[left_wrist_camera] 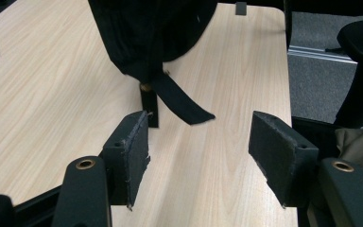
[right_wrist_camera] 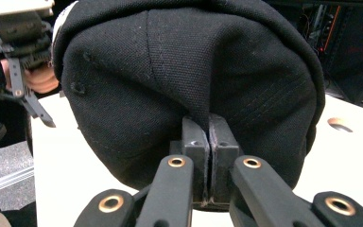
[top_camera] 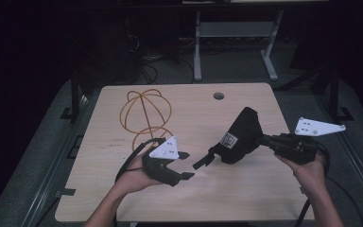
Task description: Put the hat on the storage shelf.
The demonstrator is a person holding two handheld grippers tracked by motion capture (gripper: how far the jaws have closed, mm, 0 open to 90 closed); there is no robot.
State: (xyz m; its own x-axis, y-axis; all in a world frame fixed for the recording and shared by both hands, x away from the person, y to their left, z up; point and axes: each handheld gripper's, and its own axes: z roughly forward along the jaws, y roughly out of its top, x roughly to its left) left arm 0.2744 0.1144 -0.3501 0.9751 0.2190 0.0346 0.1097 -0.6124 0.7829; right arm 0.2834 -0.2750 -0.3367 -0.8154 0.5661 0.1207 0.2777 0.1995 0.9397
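So the right hand-held gripper [top_camera: 263, 140] has its jaws pinched tight on the fabric of a black cap [top_camera: 240, 136], holding it up off the table [top_camera: 246, 189] toward the right side. In the right gripper view you can see the cloth bunched into the seam between the two pads, with the cap's crown [right_wrist_camera: 189, 71] ballooning out in front of them. A black strap [top_camera: 203, 161] dangles off the cap's lower end, pointing toward the other hand.

The left hand-held gripper [top_camera: 183, 165] sits just left of that strap with its jaws spread fairly wide and nothing between them. In the left gripper view the strap [left_wrist_camera: 182, 101] hangs just ahead of the two pads, not touching either one.

There's also an orange wire frame thing [top_camera: 145, 116] standing on the table's back left part, well apart from the cap. The table has a round cable hole [top_camera: 219, 96] near its far edge.
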